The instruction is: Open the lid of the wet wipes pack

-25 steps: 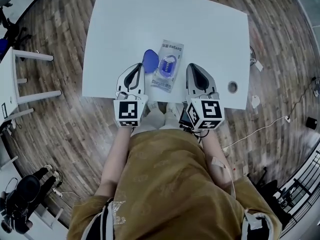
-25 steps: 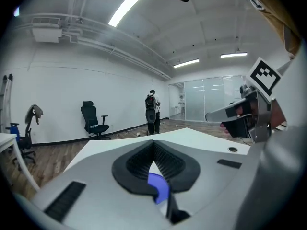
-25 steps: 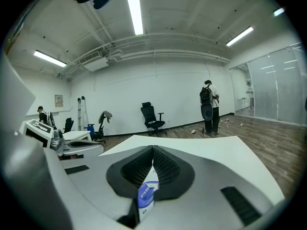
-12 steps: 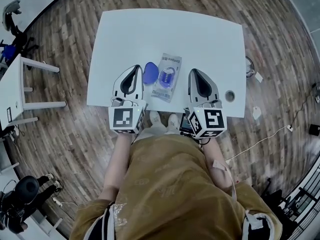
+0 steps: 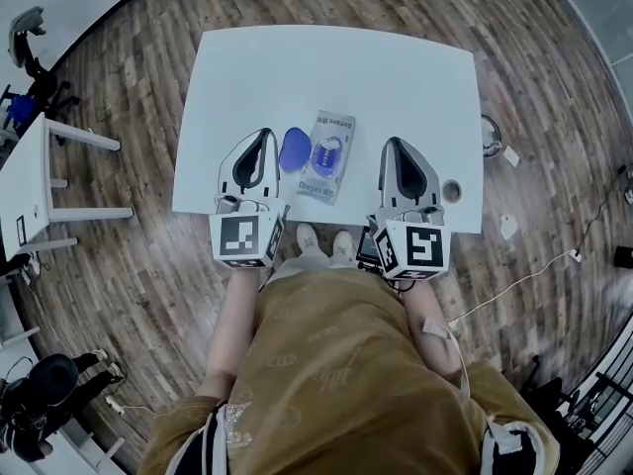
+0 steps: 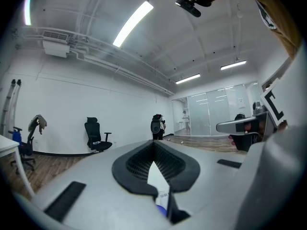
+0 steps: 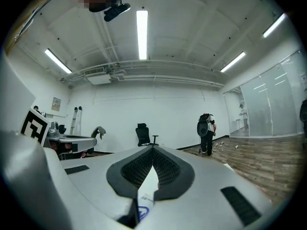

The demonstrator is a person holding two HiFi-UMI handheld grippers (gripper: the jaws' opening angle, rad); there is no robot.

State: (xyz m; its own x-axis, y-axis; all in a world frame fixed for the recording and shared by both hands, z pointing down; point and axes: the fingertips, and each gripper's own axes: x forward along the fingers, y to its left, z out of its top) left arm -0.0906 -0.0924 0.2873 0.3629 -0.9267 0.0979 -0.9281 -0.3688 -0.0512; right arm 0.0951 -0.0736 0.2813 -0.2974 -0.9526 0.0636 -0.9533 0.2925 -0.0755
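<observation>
The wet wipes pack (image 5: 327,156) lies flat on the white table (image 5: 297,67), between my two grippers. Its blue oval lid (image 5: 292,149) is flipped open to the left, baring the blue opening in the pack's middle. My left gripper (image 5: 263,135) hangs above the table just left of the lid, jaws shut and empty. My right gripper (image 5: 395,143) hangs to the right of the pack, also shut and empty. In both gripper views the jaws point level into the room, and a sliver of the pack (image 6: 162,198) (image 7: 144,205) shows below the closed tips.
A round cable hole (image 5: 451,190) sits in the table's front right corner. Another white table (image 5: 30,166) stands at the left, over wooden floor. The person's feet (image 5: 321,237) are at the table's front edge. An office chair (image 7: 144,134) and a standing person (image 7: 206,132) are far off.
Both grippers have risen off the table beside the pack, staying shut. The lid stays flipped open and the pack has not moved.
</observation>
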